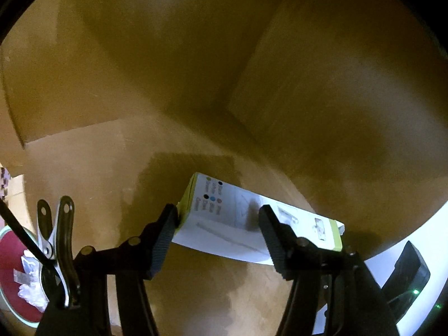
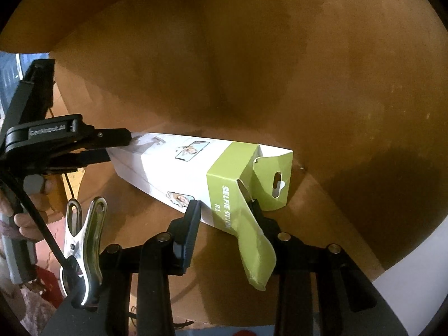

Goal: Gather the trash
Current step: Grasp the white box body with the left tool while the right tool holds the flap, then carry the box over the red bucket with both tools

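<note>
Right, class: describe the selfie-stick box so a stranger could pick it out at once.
Look into the big brown cardboard carton. Over its floor, two black grippers hold a long, slim box, one at each end. It is the only white thing there, with green ends, phone pictures and an open green flap with a hang hole.

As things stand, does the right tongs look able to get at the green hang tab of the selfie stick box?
Probably yes: the right tongs clamp the box near its green end, and the hang tab stands just beyond them, uncovered.
</note>
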`<action>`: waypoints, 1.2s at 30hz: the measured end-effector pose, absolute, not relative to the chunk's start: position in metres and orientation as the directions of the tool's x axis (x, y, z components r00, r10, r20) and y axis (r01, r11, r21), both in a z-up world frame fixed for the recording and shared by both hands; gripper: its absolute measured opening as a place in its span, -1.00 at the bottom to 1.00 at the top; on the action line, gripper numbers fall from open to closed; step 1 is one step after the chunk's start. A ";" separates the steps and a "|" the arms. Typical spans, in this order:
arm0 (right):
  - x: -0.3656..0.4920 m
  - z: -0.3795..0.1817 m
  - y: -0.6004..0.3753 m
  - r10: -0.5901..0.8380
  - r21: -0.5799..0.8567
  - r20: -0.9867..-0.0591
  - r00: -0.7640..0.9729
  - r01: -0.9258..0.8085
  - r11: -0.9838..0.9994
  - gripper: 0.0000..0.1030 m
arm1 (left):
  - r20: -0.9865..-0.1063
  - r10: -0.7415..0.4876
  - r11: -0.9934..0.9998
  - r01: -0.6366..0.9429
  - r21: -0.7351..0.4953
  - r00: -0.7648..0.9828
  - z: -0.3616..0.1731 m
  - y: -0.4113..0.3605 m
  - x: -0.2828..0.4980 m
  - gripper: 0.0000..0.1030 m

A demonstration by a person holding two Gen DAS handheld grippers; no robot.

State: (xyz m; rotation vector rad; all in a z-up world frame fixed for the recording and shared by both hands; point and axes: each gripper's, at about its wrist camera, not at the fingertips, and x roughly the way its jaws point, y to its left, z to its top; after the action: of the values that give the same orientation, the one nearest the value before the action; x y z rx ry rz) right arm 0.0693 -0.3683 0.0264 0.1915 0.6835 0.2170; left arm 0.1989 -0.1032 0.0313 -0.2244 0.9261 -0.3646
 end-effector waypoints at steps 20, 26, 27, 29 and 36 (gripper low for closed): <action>0.038 0.065 -0.308 0.386 0.207 -0.553 0.738 -0.328 0.922 -0.30 | -0.689 -0.340 0.902 0.014 -0.432 0.639 0.064 0.007 0.120 0.22; 0.032 0.073 -0.267 0.451 0.189 -0.551 0.702 -0.421 0.887 -0.30 | -0.677 -0.292 0.883 -0.082 -0.463 0.675 0.067 0.060 0.093 0.22; 0.032 0.074 -0.260 0.462 0.191 -0.552 0.694 -0.434 0.880 -0.30 | -0.677 -0.282 0.879 -0.101 -0.466 0.680 0.067 0.070 0.088 0.22; 0.028 0.075 -0.247 0.482 0.190 -0.555 0.678 -0.460 0.867 -0.30 | -0.679 -0.265 0.872 -0.130 -0.472 0.685 0.065 0.087 0.082 0.21; 0.026 0.075 -0.179 0.523 0.162 -0.584 0.621 -0.542 0.825 -0.30 | -0.682 -0.219 0.826 -0.239 -0.510 0.698 0.052 0.163 0.053 0.20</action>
State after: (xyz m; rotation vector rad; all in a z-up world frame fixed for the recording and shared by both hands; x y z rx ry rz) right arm 0.0260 -0.1786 0.0749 -0.0314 0.6610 0.6122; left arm 0.0526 0.1634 0.0522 -0.6161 0.8121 0.0119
